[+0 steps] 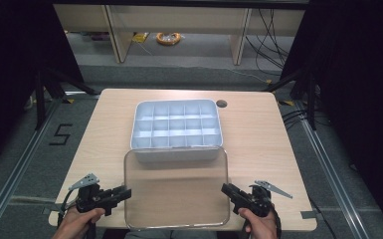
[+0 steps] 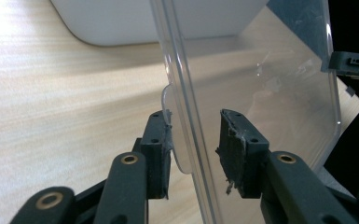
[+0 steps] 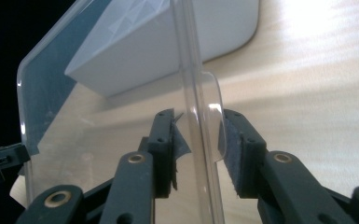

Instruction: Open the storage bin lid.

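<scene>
You have a light wooden table [image 1: 258,134] in front of you. It has round corners, and a small dark round hole [image 1: 222,103] sits near its far edge. A white box [image 1: 176,130] with many little square pockets rests on the table, in the middle and a bit toward the far side. Just in front of the box, nearer to you, is a see-through lid [image 1: 176,191]. Its far edge meets the box, and its near edge reaches the table's front edge. You cannot tell if the lid lies flat on the wood.
</scene>
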A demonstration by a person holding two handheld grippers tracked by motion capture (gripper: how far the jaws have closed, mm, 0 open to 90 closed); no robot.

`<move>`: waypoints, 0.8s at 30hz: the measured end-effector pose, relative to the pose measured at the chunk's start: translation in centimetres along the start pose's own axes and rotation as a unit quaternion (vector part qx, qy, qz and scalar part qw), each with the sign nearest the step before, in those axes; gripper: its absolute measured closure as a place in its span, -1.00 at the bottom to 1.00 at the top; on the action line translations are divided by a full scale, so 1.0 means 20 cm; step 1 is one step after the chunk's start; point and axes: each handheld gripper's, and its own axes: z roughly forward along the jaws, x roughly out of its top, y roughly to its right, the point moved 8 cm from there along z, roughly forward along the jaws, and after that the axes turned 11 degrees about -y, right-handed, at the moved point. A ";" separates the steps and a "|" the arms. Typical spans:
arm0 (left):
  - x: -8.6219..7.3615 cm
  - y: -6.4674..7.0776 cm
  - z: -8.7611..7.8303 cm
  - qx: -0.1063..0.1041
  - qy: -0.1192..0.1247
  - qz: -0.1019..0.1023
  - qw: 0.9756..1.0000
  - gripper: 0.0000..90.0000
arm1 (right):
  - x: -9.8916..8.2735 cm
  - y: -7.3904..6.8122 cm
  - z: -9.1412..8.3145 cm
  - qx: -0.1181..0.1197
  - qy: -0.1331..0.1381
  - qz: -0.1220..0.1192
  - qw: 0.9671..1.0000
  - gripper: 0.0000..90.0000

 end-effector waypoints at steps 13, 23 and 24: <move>-0.07 0.01 0.02 0.009 -0.026 -0.008 1.000 0.34 | -0.06 0.01 0.02 -0.021 -0.019 -0.003 1.000 0.44; -0.09 -0.01 0.04 0.013 -0.044 -0.012 0.999 0.32 | -0.09 0.03 0.04 -0.030 -0.031 -0.018 0.999 0.43; -0.09 -0.02 0.04 0.014 -0.047 -0.013 0.999 0.32 | -0.08 0.04 0.05 -0.032 -0.032 -0.015 0.999 0.42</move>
